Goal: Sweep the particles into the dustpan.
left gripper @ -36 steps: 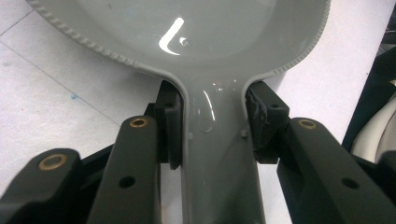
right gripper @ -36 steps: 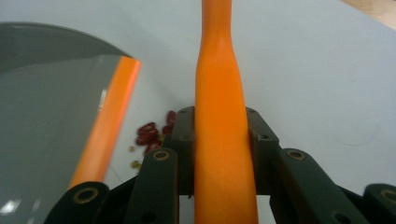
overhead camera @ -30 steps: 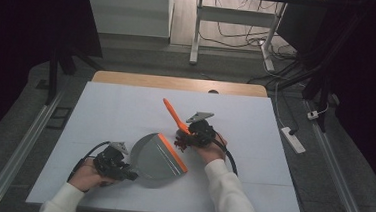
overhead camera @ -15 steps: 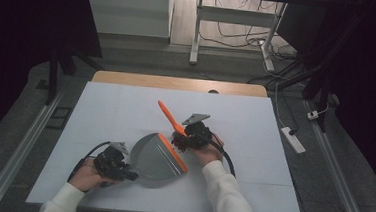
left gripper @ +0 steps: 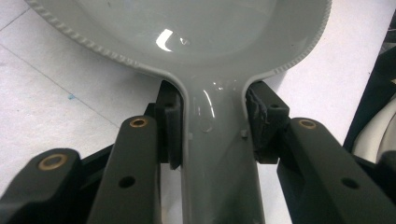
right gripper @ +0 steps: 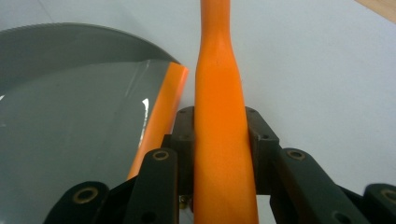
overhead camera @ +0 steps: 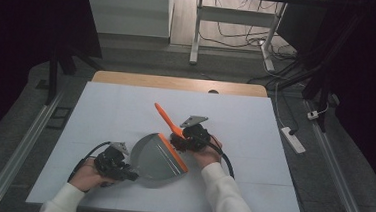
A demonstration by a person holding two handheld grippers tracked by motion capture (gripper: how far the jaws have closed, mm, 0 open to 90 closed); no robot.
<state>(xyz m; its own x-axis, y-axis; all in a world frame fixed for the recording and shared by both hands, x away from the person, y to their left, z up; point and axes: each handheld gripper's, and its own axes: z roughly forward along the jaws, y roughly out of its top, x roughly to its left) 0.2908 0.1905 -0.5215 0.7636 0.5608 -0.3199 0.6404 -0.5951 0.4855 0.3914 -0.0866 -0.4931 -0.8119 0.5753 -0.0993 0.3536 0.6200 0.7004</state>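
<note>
Left gripper (overhead camera: 121, 167): clamps grey plastic dustpan (overhead camera: 155, 156) handle; right gripper (overhead camera: 186, 138): pinches orange brush handle (overhead camera: 167, 119) | progress: both tools held; no debris visible; sweeping seemingly pending

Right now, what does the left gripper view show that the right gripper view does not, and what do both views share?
The left gripper view alone shows the grey plastic dustpan's narrow handle clamped between the left gripper, and the ridged rear rim of the pan.

The right gripper view alone shows the orange plastic brush handle clamped in the right gripper, the dustpan's orange front lip, and a wooden table edge at the top corner.

Both views share the dustpan's glossy grey body and the white table cover.
</note>
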